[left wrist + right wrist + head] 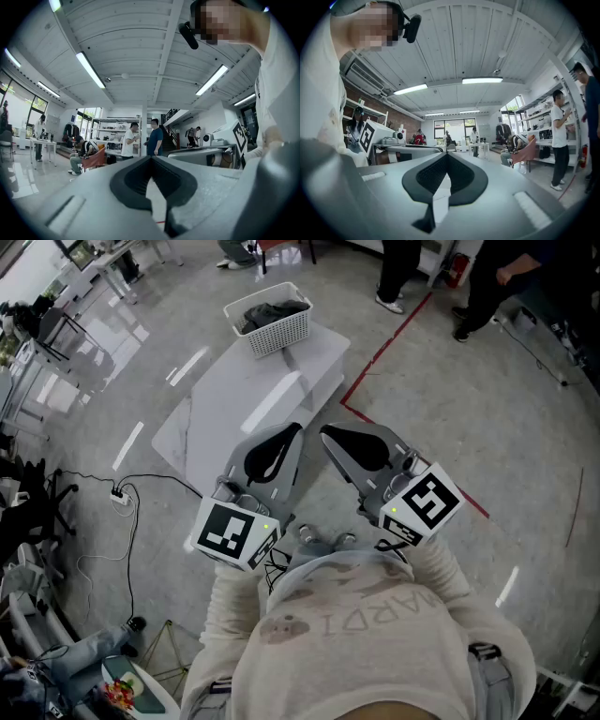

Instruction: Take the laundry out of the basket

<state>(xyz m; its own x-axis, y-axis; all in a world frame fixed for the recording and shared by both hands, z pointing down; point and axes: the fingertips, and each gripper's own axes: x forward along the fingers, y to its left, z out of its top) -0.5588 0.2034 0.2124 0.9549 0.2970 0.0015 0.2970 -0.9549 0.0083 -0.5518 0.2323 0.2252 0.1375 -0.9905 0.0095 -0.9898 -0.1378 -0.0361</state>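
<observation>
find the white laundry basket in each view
head view: top centre, white laundry basket on the far end of the white table.
left gripper view: not in it.
right gripper view: not in it.
shared landmark: the person's pale sweater, bottom of head view, side edge of both gripper views.

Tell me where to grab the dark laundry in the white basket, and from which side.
Pinch a raised fold near the middle of the dark laundry, coming down from above. The walls of the basket ring the crumpled pile on all sides and only its top is open, so a side approach looks blocked.
</observation>
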